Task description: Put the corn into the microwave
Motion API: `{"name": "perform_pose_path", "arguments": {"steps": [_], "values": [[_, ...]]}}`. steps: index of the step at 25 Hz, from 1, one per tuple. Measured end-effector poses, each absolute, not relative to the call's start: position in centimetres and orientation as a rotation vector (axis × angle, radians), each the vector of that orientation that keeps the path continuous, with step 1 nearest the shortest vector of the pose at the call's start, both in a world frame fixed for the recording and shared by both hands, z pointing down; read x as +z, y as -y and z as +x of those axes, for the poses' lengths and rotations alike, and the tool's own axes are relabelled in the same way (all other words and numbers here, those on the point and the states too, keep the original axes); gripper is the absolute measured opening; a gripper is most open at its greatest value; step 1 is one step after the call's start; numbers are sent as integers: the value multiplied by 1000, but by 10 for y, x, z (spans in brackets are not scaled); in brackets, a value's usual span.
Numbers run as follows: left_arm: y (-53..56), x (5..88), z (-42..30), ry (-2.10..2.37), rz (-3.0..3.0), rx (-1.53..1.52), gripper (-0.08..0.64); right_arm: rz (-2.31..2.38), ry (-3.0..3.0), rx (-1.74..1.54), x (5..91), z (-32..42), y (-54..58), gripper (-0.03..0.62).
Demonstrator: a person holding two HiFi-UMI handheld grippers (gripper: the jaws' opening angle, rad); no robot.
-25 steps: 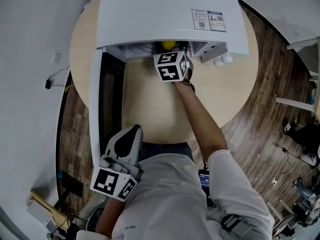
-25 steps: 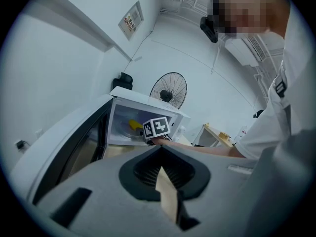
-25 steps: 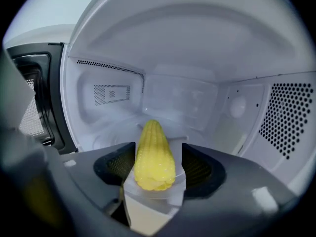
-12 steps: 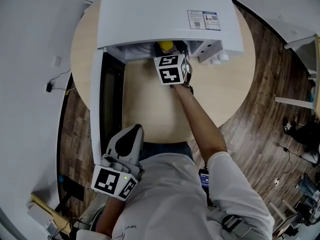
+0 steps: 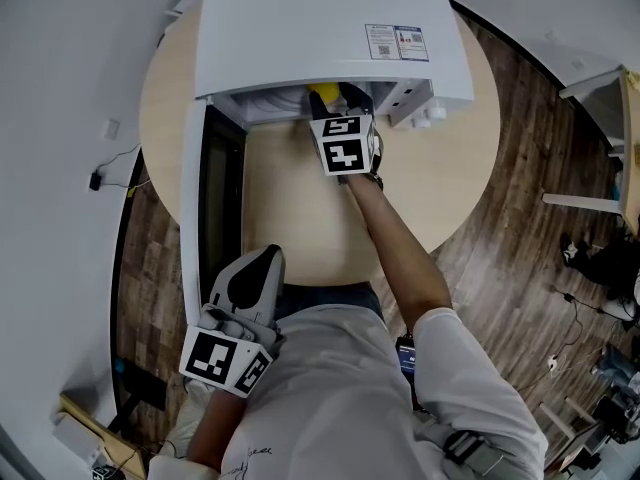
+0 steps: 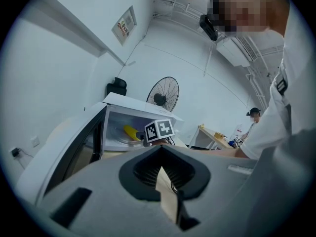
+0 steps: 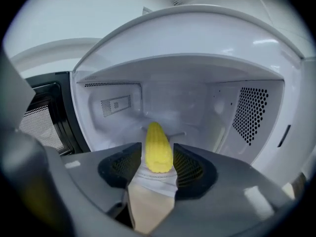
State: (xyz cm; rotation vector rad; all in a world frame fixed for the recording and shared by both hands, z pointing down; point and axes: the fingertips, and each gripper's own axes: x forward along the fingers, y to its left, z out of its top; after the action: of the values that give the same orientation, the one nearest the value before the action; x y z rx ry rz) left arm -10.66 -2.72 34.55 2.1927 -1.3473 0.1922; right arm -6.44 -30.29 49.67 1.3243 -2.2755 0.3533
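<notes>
Round pale bench (image 5: 300,198) carries one white microwave (image 5: 300,28), its door (image 5: 190,218) swung open. The right gripper's (image 7: 157,154) jaws have just been closing a little but stand apart, pinching nothing. The single corn (image 7: 155,137) lies between their tips, inside the microwave. The left gripper (image 6: 161,169), jaws together and empty, hangs by the bench's near edge. Corn looks light, stiff and prone to roll; a hold across its middle would suit.

Yellow corn (image 6: 131,132) inside the open microwave (image 6: 129,106)
</notes>
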Motion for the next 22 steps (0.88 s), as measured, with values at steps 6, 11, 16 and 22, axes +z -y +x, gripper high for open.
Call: {"name": "perform_pose_path", "arguments": {"steps": [6, 11, 16, 22], "values": [[27, 343, -108, 1347, 2207, 178, -9, 1320, 2283, 373, 489, -58, 292, 189], [26, 341, -109, 1347, 2216, 166, -9, 1363, 2298, 381, 475, -49, 281, 146], [24, 336, -109, 1346, 2227, 150, -9, 1372, 2311, 420, 464, -41, 270, 141], [24, 331, -108, 1339, 2255, 125, -9, 1386, 2328, 483, 456, -28, 258, 104]]}}
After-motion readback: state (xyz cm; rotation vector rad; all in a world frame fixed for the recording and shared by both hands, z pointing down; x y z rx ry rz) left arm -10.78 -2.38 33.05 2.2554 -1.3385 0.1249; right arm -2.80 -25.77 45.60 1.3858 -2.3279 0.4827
